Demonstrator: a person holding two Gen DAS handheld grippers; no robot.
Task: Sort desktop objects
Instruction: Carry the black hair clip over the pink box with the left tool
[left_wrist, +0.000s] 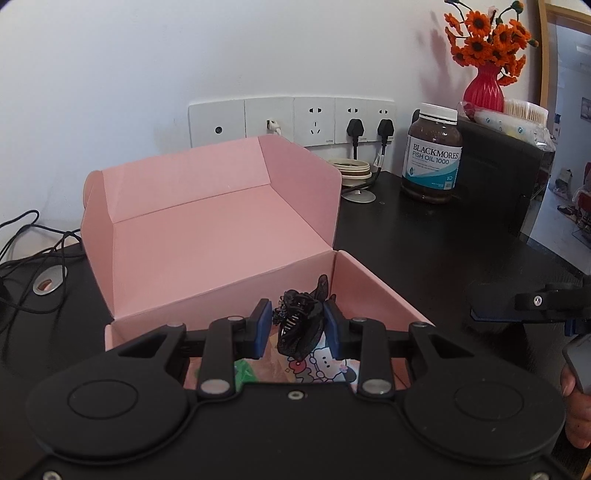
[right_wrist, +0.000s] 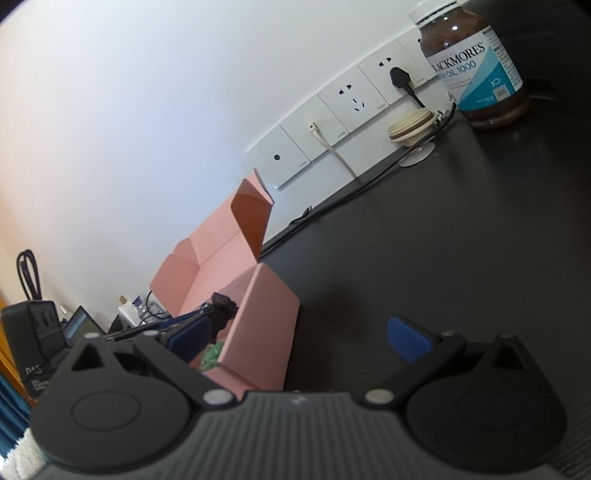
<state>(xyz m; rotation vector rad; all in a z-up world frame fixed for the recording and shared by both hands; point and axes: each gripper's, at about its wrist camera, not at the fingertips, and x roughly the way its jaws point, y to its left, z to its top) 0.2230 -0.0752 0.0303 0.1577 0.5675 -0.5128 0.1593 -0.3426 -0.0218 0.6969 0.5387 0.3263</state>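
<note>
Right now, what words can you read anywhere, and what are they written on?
"BLACKMORES" on the brown bottle label.
"FISH OIL 1000" just below it, same label.
Smaller print lower on that label: too small to read.
Tiny marks on the wall sockets: too blurred.

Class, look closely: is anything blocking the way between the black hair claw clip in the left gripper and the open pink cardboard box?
Nothing visible. The left gripper holds the black hair claw clip over the open pink cardboard box, whose lid stands back.
</note>
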